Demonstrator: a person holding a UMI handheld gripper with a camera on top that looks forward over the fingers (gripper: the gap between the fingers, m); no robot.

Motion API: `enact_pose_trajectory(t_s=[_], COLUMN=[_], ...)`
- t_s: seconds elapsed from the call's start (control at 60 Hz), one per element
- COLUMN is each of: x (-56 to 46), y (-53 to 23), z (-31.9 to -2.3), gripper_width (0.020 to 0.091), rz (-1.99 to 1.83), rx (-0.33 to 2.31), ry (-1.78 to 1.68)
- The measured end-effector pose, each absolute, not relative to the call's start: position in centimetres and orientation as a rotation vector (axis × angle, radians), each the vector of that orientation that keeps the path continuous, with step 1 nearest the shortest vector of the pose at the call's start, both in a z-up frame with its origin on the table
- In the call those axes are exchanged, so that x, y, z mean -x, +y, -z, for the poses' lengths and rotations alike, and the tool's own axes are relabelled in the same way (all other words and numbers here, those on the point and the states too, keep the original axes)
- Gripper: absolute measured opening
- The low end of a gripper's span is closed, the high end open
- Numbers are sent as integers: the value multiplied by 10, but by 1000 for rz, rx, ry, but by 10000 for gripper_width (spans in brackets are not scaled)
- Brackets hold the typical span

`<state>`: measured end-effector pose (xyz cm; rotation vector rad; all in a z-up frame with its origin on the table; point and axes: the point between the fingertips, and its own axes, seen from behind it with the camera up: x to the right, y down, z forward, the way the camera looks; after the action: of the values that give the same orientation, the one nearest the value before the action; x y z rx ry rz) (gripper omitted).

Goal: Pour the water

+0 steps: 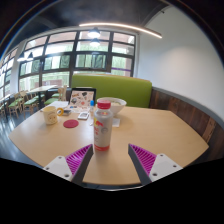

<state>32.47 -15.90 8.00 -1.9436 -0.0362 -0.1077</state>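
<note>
A clear plastic bottle [102, 124] with a red cap and a red label stands upright on the wooden table [160, 128], just ahead of my gripper [109, 158] and a little toward the left finger. My two fingers [146, 160] with their magenta pads are spread wide apart, and nothing is between them. A yellowish cup [50, 115] stands on the table farther away, left of the bottle. A white bowl [111, 104] sits beyond the bottle near the table's far side.
A round red coaster or lid [70, 124] lies left of the bottle, with small items [82, 113] behind it. A green sofa [112, 88] stands behind the table. Large windows [60, 55] fill the far wall.
</note>
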Motion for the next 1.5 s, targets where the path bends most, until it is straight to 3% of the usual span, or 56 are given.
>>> enact_pose_trajectory(t_s=[0.1,0.333,0.35,0.4,0.467,0.533,0.583,0.6,0.85,1.15,1.217,1.283,1.5], x=[-305,-290,-290,-298,-301,-301,-302,-301,-286,-210,-179,-151,-93], y=[-112,-23,-20,-9,0,3,1,2,11,59,79,88,120], z=[-61,-49,-49,-43,-44,-46,-48,-48,-60,-208,-219,-227,-183], gripper_width=[815,812,787,518,506,443,447,405,403,402,403,403,403], rz=[71,89,91,139,179,215,244,257,392,1173,1355,1507,1889], rx=[1952,1923,1927,1937,1915,1901,1891,1886,1913,1661,1555,1461,1184], ry=[-19,0,-1,24,49,57,49,44,-29,-644,-793,-943,-1356])
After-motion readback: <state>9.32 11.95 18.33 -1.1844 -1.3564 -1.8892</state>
